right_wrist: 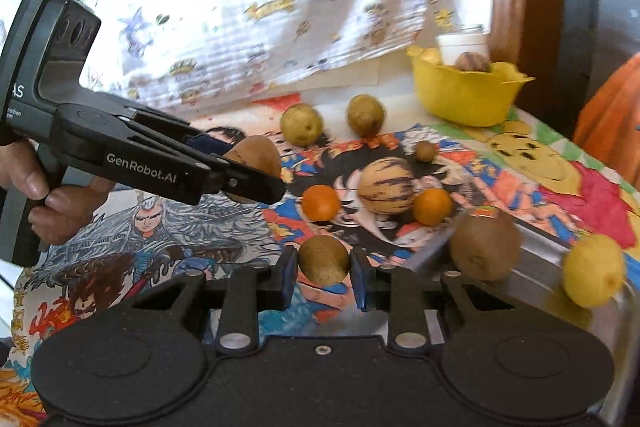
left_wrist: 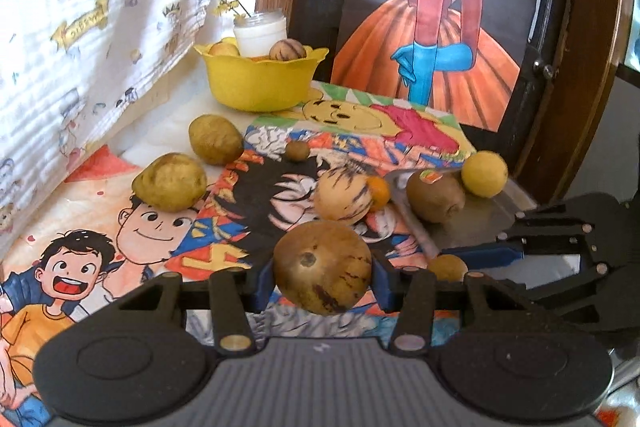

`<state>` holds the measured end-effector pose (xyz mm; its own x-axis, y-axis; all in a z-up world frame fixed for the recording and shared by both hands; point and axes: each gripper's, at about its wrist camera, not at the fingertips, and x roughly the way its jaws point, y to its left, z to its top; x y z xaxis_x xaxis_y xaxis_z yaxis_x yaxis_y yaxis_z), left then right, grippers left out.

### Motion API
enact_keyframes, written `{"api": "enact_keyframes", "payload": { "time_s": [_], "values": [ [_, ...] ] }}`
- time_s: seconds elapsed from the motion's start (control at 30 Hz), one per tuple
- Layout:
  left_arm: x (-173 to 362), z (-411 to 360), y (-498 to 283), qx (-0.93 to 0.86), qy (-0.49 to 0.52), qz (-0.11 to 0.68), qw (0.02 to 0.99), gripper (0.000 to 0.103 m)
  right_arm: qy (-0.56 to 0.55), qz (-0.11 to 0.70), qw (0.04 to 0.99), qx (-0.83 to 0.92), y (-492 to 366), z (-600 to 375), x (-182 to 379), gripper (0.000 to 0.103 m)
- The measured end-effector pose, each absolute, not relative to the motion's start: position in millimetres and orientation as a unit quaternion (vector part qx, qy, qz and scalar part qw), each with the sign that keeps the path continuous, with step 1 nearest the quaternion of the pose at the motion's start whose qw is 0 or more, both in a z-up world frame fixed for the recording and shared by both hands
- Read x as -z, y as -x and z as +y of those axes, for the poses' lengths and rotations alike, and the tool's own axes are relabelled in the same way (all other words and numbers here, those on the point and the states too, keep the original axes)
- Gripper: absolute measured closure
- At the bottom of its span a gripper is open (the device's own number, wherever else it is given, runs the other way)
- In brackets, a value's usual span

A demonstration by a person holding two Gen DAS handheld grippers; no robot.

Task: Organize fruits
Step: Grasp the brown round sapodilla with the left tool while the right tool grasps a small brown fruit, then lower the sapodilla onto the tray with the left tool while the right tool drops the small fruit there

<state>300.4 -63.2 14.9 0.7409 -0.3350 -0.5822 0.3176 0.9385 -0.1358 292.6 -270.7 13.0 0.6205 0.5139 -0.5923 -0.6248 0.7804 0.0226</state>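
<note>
My left gripper (left_wrist: 323,273) is shut on a brown striped fruit (left_wrist: 323,267) and holds it above the table; it also shows in the right wrist view (right_wrist: 256,157). My right gripper (right_wrist: 324,263) is shut on a small round brown fruit (right_wrist: 323,259), seen in the left wrist view (left_wrist: 447,268) too. A yellow bowl (left_wrist: 260,79) at the back holds a few fruits. On the cloth lie a striped melon (right_wrist: 387,185), two oranges (right_wrist: 320,203), two yellow-green fruits (left_wrist: 170,181), a kiwi (left_wrist: 435,197) and a lemon (left_wrist: 484,174).
A metal tray (right_wrist: 540,247) at the right bears the kiwi and lemon. A white jar (left_wrist: 260,35) stands behind the bowl. A patterned curtain (left_wrist: 80,27) hangs at the left; a dark wooden frame (left_wrist: 560,67) stands at the right.
</note>
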Motion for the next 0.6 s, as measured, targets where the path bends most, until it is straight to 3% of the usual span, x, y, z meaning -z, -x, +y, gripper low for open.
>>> {"api": "enact_keyframes", "payload": {
  "time_s": [0.6],
  "values": [
    [-21.0, -167.3, -296.4, 0.175, 0.026, 0.312, 0.933, 0.051, 0.050, 0.270, 0.947, -0.165, -283.7, -383.9, -21.1, 0.073]
  ]
}}
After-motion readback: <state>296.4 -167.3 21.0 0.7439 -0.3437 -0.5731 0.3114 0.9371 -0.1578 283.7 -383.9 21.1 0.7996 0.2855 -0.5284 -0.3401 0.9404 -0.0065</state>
